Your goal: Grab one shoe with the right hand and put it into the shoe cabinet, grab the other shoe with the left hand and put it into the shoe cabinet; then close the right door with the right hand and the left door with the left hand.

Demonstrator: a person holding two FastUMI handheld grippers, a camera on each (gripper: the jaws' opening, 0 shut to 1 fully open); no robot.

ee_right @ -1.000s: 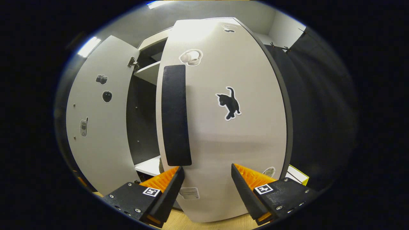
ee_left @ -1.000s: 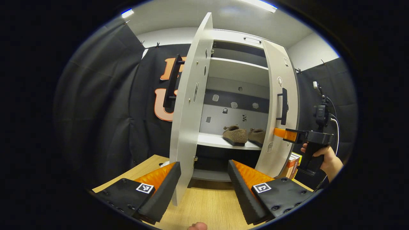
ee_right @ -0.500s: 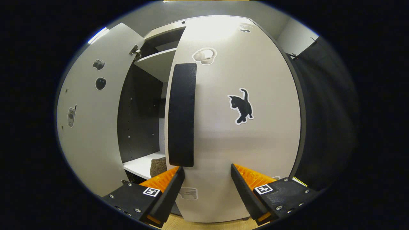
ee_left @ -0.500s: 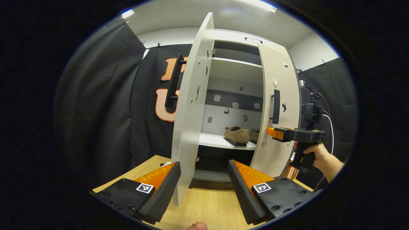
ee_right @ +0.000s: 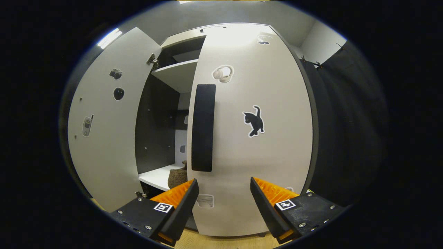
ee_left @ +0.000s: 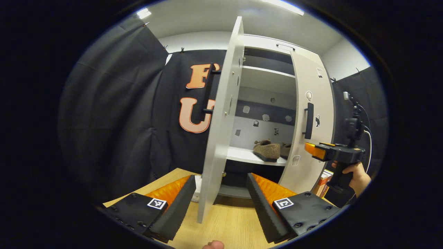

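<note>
The white shoe cabinet stands on the table. Its left door is swung wide and I see it edge-on. Its right door is nearly closed. Two brown fuzzy shoes sit side by side on the lower shelf, and one shoe peeks past the right door. My left gripper is open, and the left door's lower edge shows between its fingers. My right gripper is open and faces the right door beside the black handle. The right gripper, held by a hand, sits just off the door.
The wooden tabletop runs under the cabinet. A small orange and white box stands to the right of the cabinet, behind the right door. The left door's black handle sticks out on its far side. Black cloth hangs all around.
The right door has swung further toward closed under the right gripper, which then drew back a little. The left gripper has shifted left, so the left door now looks further right.
</note>
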